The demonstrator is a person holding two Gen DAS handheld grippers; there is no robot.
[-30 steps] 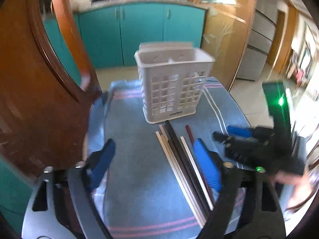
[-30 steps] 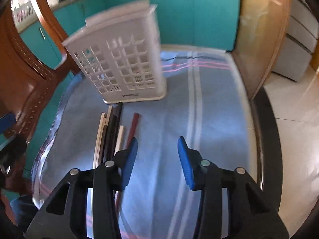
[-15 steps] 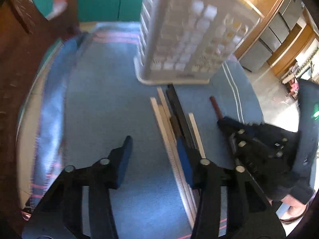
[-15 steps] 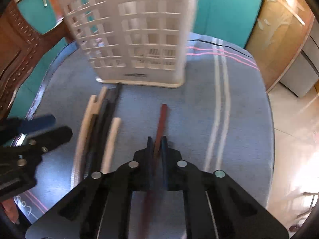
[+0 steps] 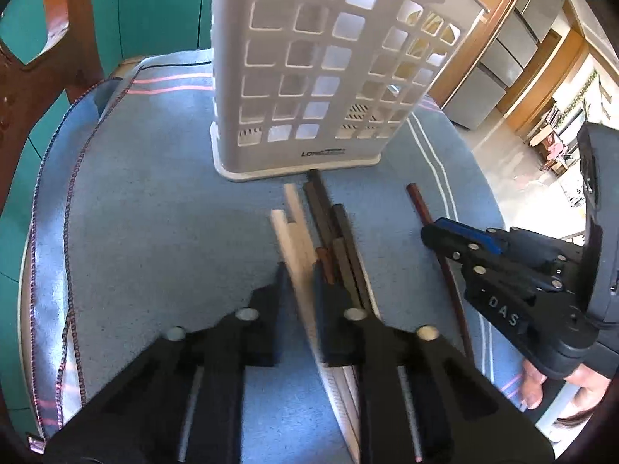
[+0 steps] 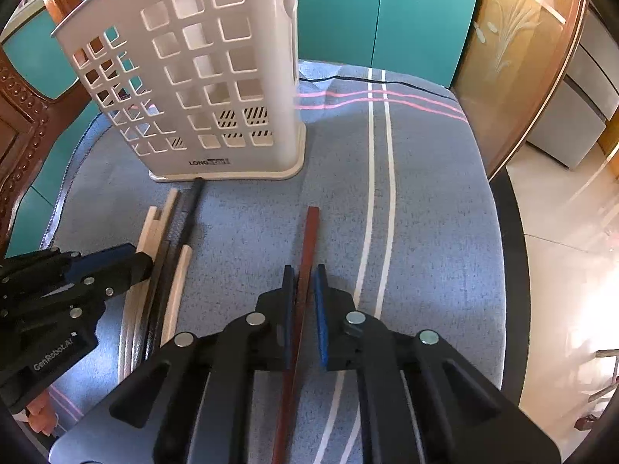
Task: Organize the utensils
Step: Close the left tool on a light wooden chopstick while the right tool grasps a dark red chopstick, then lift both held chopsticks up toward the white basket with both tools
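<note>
A white slotted utensil basket (image 5: 309,77) (image 6: 193,77) stands upright at the far side of the blue cloth. In front of it lies a bundle of white and dark chopsticks (image 5: 329,212) (image 6: 189,208). My left gripper (image 5: 300,270) (image 6: 135,261) is down on the bundle and shut on a white chopstick (image 5: 294,239). A single red-brown chopstick (image 6: 311,232) (image 5: 419,203) lies apart to the right. It runs between the pads of my right gripper (image 6: 303,274) (image 5: 429,228), which grip it while the jaws are opening slightly.
The blue striped cloth (image 6: 425,193) covers a round table, whose dark rim (image 6: 514,232) runs along the right. A carved wooden chair (image 5: 35,77) stands at the left and teal cabinets behind. A person's fingers (image 5: 534,382) hold the right gripper.
My left gripper came down onto the bundle and closed on a white chopstick. The right gripper closed around the red-brown chopstick and moved nearer the basket.
</note>
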